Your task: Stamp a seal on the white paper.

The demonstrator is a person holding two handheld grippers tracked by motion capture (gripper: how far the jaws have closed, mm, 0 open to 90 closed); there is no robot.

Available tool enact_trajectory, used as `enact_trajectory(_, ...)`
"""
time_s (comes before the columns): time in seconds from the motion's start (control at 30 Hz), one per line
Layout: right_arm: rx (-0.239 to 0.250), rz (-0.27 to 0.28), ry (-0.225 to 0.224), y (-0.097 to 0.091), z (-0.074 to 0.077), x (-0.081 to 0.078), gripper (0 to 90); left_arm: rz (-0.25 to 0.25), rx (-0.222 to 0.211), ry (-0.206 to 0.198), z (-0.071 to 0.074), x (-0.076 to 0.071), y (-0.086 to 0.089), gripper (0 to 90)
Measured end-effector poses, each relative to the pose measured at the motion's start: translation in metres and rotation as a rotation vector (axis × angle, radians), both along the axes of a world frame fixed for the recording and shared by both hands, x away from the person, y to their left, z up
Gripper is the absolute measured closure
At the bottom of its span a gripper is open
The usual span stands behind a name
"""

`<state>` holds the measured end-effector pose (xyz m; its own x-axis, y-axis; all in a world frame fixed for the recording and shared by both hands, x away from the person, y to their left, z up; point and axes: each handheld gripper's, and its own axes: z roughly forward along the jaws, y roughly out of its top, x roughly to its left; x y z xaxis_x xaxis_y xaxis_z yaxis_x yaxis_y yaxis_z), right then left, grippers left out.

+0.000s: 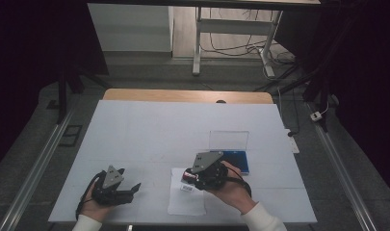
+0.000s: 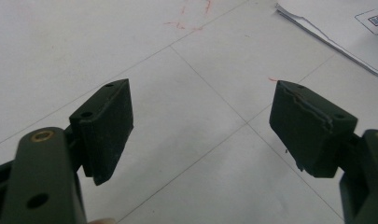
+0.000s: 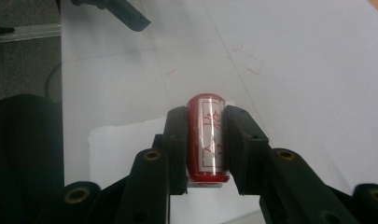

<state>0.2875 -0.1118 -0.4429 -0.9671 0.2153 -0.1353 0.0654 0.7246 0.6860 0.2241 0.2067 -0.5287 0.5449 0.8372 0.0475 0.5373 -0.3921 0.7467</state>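
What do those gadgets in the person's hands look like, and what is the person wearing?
Each hand holds a black two-jaw gripper: left gripper, right gripper. Both carry a grey three-cornered plate on top and trail a black cable. The jaw arms have brass-ringed holes. The sleeves are white.

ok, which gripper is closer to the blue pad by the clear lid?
Right. The right gripper, shut on a red stamp, sits just left of the blue pad; the left gripper rests open, well off toward the table's left edge.

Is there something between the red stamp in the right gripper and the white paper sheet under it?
Nothing visible: the right gripper holds the red stamp above the white paper sheet, with nothing between them.
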Motion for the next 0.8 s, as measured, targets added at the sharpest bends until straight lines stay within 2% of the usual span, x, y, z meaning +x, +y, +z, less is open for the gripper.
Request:
enact_trajectory(0.47,0.038,-0.055,-0.011,-0.019,0.011,0.009,70.0,0.002,0.000,-0.001,0.000,0.000,0.000,21.9)
enact_trajectory(0.63,0.044,-0.092,-0.013,-0.029,0.011,0.017,70.0,0.001,0.000,-0.003,0.001,0.000,-0.001,21.9)
enact_trajectory(0.8,0.046,-0.157,-0.009,-0.041,0.010,0.028,70.0,0.001,0.000,-0.002,0.000,0.000,0.000,21.9)
